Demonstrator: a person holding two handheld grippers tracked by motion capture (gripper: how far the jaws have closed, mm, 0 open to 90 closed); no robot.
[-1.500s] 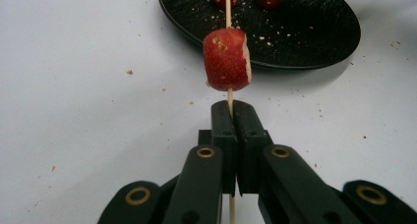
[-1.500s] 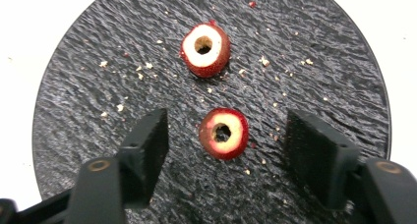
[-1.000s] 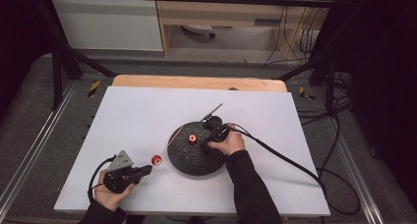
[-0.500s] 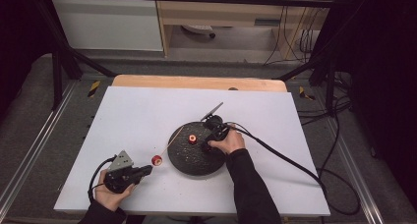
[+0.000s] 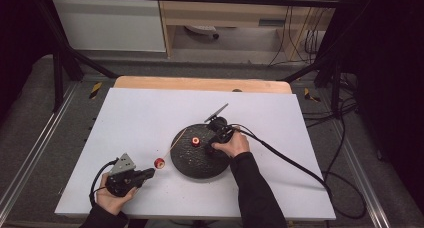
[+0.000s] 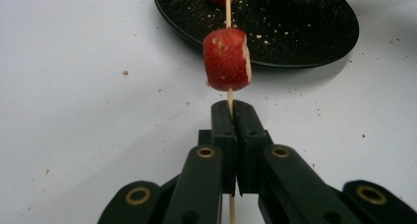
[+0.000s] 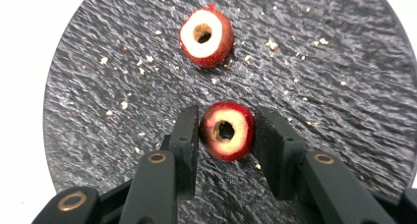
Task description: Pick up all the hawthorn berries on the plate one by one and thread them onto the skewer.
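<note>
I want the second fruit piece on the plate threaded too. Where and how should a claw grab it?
Grip the free fruit ring across its red rounded sides, coming from above the black plate. It lies flat with its cored hole facing up, so side pads would leave the hole clear for the skewer.

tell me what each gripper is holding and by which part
The left gripper is shut on the bare lower end of a wooden skewer, below the threaded fruit piece. The right gripper clamps a cored fruit ring by its red sides.
</note>
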